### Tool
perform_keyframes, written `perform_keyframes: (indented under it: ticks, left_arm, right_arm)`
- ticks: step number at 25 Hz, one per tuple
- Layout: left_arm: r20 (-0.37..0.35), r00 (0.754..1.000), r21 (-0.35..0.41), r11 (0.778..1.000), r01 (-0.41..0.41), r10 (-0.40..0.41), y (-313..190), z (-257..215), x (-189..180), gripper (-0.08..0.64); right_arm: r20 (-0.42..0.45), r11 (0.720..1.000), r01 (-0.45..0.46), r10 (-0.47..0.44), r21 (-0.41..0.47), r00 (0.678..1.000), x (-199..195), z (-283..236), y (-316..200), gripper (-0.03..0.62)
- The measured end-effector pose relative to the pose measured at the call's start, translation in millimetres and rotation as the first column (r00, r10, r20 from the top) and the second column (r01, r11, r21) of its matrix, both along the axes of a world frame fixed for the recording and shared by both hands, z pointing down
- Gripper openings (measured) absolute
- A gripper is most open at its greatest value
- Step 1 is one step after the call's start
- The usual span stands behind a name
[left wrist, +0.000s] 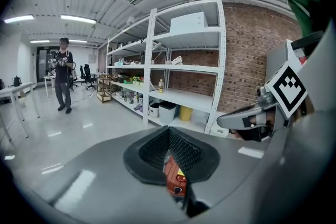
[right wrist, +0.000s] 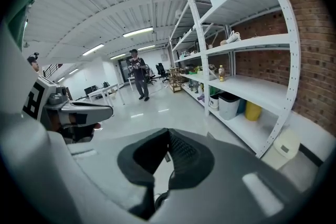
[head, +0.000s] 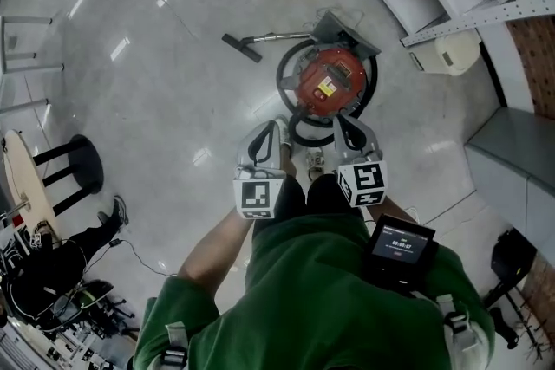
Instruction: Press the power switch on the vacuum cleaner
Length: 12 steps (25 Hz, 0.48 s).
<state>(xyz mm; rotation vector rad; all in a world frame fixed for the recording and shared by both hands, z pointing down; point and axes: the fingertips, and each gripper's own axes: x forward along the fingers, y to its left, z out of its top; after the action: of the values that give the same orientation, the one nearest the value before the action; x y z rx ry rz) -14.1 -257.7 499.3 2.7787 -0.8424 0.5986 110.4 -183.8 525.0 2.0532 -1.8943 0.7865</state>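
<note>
So in the head view, nothing's happening at the switch yet. The vacuum cleaner is sitting on the floor just ahead of the person's feet, with its hose looping round it and the wand lying off to its left. The left hand-held gripper and right hand-held gripper are both hovering over its near edge, not touching the lid as far as I can tell. I'm not making out which bit of the lid is the switch, so I'm guessing the whole press is left to do. A stool is standing well off to the side. In the left gripper view the jaws are sitting practically together, holding nothing, with a strip of red vacuum showing through the slit. Shelves and a person are standing way beyond. In the right gripper view it's the same deal, jaws pinched to a slit and empty. Only that hose loop is looking like something to reach over.
</note>
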Motion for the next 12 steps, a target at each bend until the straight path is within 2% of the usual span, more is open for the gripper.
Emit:
perform_keyframes:
  ticks: [12]
  left_arm:
    - [0.047,0.998,-0.108,0.994,-0.028,0.033,-34,60,0,0.008]
  right_arm:
    - [-0.031,0.996,-0.037,0.034,-0.082,0.999,8,59,-29,0.003]
